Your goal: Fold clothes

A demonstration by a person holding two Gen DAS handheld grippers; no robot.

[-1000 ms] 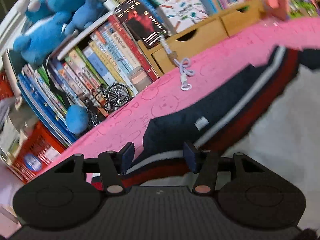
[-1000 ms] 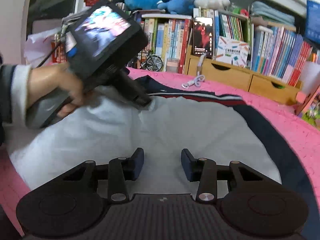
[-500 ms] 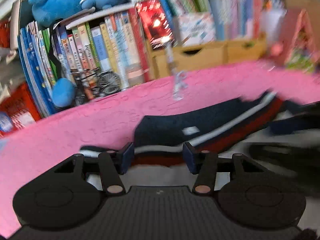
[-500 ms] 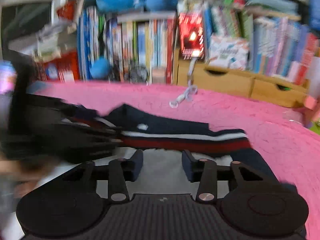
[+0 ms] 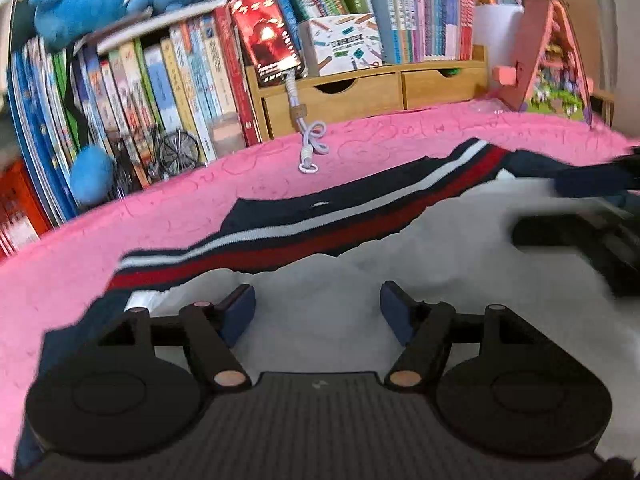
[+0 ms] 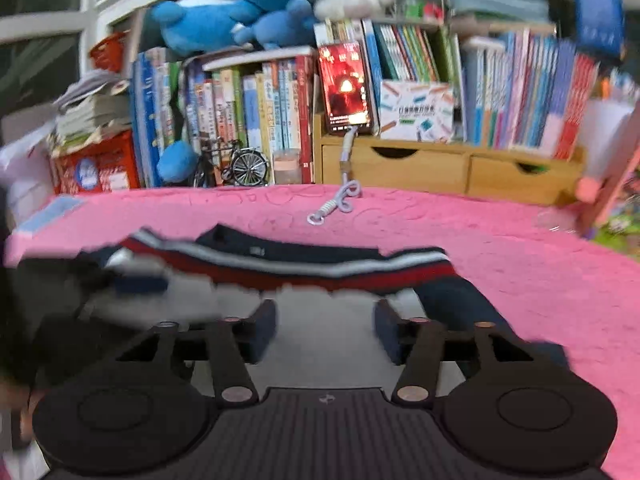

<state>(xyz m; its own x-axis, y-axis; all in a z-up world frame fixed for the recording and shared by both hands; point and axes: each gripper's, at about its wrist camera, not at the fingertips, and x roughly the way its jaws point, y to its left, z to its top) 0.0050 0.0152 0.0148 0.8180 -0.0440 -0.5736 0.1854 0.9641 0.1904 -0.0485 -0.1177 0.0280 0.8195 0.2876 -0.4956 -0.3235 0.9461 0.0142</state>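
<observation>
The counter (image 5: 160, 208) is covered by a pink textured mat and carries a garment (image 5: 344, 200) lying flat on it: white body, with a navy, white and red striped band along the far edge. A coiled white cable (image 5: 310, 148) rests on the mat beyond the garment, well apart from it. Along the rear edge stand a wooden two-drawer unit (image 5: 360, 92), a row of books (image 5: 168, 80), a small model bicycle (image 6: 240, 166) and a blue plush ball (image 5: 90, 174).
</observation>
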